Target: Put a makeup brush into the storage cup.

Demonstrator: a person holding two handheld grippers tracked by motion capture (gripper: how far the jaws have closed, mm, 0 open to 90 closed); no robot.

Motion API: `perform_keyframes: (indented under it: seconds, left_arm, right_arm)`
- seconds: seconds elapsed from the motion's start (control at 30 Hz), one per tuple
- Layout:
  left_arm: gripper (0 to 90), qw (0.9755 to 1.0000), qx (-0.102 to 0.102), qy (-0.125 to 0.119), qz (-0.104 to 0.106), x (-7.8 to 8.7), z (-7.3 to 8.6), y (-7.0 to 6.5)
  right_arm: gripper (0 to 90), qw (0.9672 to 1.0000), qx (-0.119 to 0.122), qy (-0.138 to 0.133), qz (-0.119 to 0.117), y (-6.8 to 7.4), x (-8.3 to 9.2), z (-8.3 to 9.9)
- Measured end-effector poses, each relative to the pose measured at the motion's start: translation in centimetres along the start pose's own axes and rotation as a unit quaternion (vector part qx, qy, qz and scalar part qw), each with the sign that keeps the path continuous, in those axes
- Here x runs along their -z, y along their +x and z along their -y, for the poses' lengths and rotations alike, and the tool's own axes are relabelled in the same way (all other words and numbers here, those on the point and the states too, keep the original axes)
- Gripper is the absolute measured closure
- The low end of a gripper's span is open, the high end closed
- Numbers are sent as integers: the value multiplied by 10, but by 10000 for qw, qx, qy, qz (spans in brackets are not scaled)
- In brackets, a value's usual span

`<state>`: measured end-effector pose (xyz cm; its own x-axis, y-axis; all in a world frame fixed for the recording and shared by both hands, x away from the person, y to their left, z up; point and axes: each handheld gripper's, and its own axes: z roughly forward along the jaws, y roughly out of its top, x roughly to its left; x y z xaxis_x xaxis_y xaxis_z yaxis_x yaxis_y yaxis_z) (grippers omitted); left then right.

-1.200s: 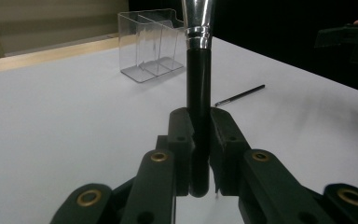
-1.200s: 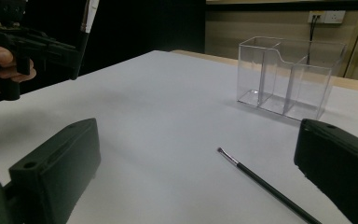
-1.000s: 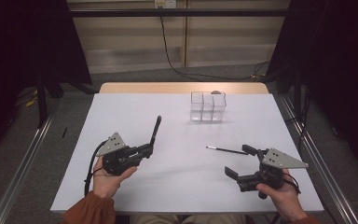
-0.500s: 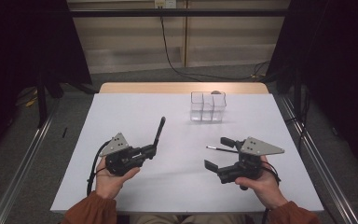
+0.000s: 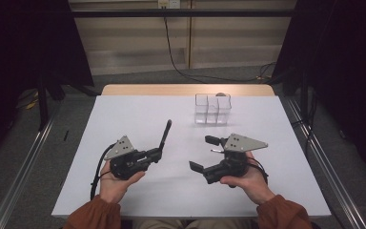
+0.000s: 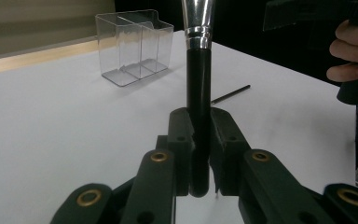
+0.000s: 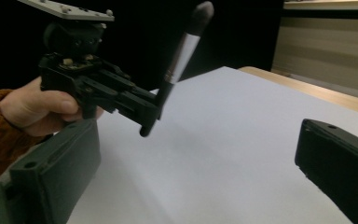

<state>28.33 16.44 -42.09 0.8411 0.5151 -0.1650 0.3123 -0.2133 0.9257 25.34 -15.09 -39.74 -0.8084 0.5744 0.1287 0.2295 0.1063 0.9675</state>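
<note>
Since the earlier frames the right gripper [image 5: 201,153] has travelled leftward across the table [image 5: 138,109] toward the centre and turned its open end toward the left gripper [image 5: 158,153], which has held its place. The left gripper is clamped on the black handle of a makeup brush [image 5: 165,133]; in the left gripper view the handle [image 6: 199,116] stands upright between the closed jaws, silver ferrule above. The brush leans up and away from the person, bristle end highest. The right gripper's jaws stand wide apart with nothing between them. A thin dark stick [image 6: 230,94] lies flat on the white surface just beside the right gripper. A clear compartmented organiser [image 5: 212,108] stands at the far side of the table, well apart from both grippers
</note>
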Motion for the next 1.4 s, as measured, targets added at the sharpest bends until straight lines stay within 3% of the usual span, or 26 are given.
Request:
perform_keyframes:
  seconds: [0.3,0.6,1.0,1.17,1.4]
  left_arm:
    - [799,10000,41,9,62,-10,1,-7]
    - [799,10000,4,-52,52,-13,-1,-9]
    - [799,9999,-12,-114,48,-13,-2,-9]
    - [799,9999,9,-130,38,-14,-2,-9]
    - [799,10000,-20,-65,41,-14,-2,-8]
  right_arm:
    - [0,9998,36,93,-158,4,-24,-9]
    - [14,9997,-16,225,-122,1,-39,-11]
    - [65,9998,-5,103,-142,0,-63,-19]
    - [189,9994,-139,134,-272,-3,-72,-19]
    - [404,9990,-327,83,-277,-5,-75,-18]
